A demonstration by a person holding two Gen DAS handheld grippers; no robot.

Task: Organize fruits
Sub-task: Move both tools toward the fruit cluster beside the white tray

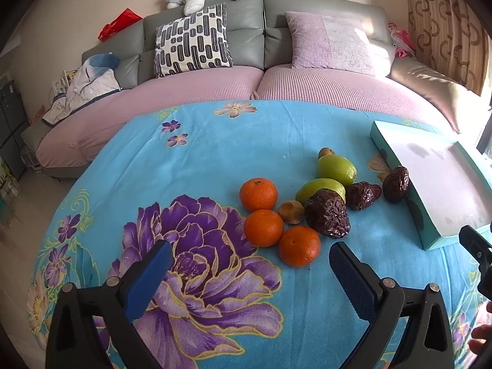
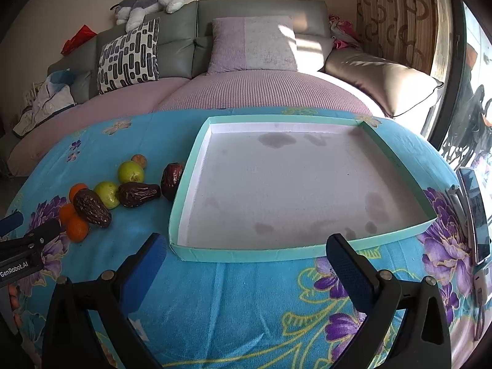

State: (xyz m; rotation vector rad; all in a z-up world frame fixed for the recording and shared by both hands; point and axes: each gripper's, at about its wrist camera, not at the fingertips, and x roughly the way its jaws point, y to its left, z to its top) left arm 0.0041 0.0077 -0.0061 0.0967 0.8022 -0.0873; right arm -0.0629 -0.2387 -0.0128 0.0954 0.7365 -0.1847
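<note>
Jaws, left wrist view: my left gripper (image 1: 250,264) is spread wide with nothing in it, hovering over the table (image 1: 190,160).
Target direction: nearest orange (image 1: 299,246) is just ahead, slightly right of centre between the jaws; two more oranges (image 1: 263,228) behind it.
Pile: big date (image 1: 327,213) touches a green fruit (image 1: 319,188); date's long axis runs ahead-left to near-right.
Box: tray (image 1: 427,233) sits right of the pile, one date (image 1: 396,183) against its wall.
Jaws, right wrist view: my right gripper (image 2: 246,263) is wide apart and empty, facing the tray's near wall (image 2: 246,253).
Nearer hand: left, I judge; fruit lies far left of my right one.
In the way: tray wall (image 2: 187,184) between fruit and tray floor; phone (image 2: 475,215) at right, well apart.
</note>
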